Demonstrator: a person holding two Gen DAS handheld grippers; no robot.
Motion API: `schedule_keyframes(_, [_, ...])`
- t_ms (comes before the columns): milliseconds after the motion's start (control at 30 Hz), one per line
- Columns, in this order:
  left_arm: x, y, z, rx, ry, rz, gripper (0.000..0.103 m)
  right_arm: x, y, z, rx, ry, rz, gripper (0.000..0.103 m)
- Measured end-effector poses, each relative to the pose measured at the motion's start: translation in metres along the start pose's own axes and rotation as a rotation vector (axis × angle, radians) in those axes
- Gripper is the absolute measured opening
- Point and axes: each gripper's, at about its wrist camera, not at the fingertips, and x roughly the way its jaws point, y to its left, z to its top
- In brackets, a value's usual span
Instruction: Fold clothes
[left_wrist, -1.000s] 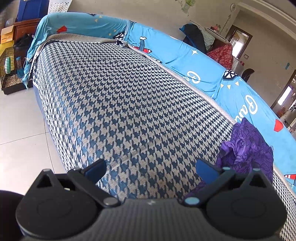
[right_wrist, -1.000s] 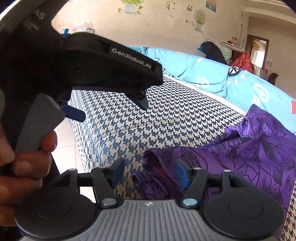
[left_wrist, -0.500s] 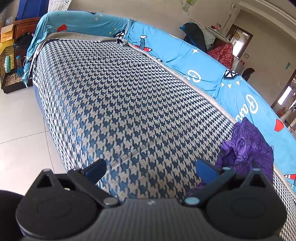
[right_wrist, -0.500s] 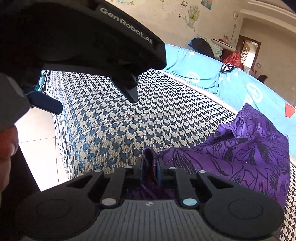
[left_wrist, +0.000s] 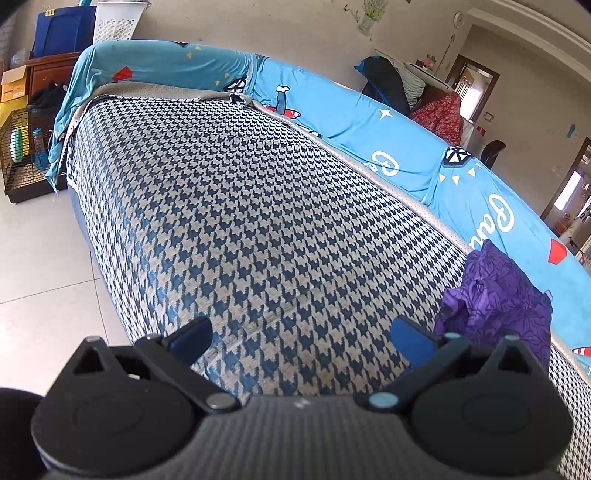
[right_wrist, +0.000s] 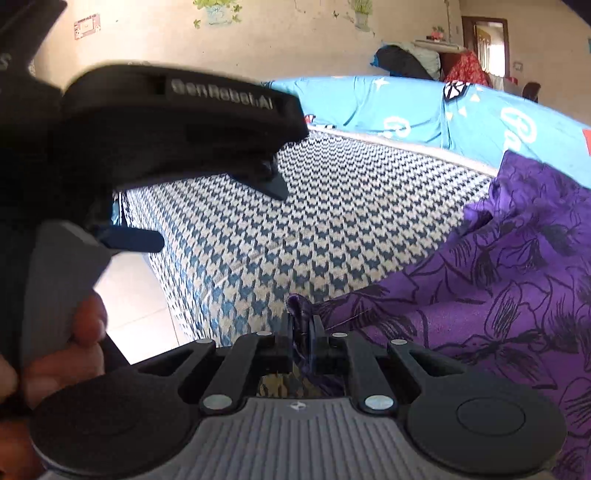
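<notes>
A purple garment with a dark flower print (right_wrist: 491, 280) lies crumpled at the right of the houndstooth sofa seat (right_wrist: 351, 206). My right gripper (right_wrist: 302, 332) is shut on a pinched edge of that garment at the seat's front edge. In the left wrist view the same purple garment (left_wrist: 498, 295) sits at the far right, just beyond the right blue fingertip (left_wrist: 412, 332). My left gripper (left_wrist: 301, 332) hangs open above the bare houndstooth seat (left_wrist: 240, 206), nothing between its fingers. In the right wrist view the left gripper (right_wrist: 218, 214) shows at upper left, held by a hand (right_wrist: 62, 354).
A blue printed cover (left_wrist: 369, 122) drapes the sofa back. White tiled floor (left_wrist: 33, 266) lies left of the seat. A wire cage (left_wrist: 20, 155) and a wooden cabinet (left_wrist: 44, 74) stand at far left. More clothes (left_wrist: 436, 114) are piled on the sofa's far end.
My right gripper went from open around the garment's edge to shut on it, and the wrist rolled. The left gripper stayed still and open.
</notes>
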Motion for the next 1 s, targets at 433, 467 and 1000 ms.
schedule_keyframes(433, [0.009,-0.016,-0.012,0.066,0.044,-0.013,0.103,-0.052,-0.008,-0.034,0.031,-0.031,-0.009,0.036])
schedule_keyframes(467, [0.009,-0.018,-0.013,0.069,0.047,-0.016,0.103,-0.058,-0.012,-0.037,0.038,-0.031,-0.022,0.036])
schedule_keyframes(1000, [0.022,-0.062,-0.042,0.211,0.136,-0.089,0.103,-0.137,-0.074,-0.080,0.122,-0.028,-0.401,0.060])
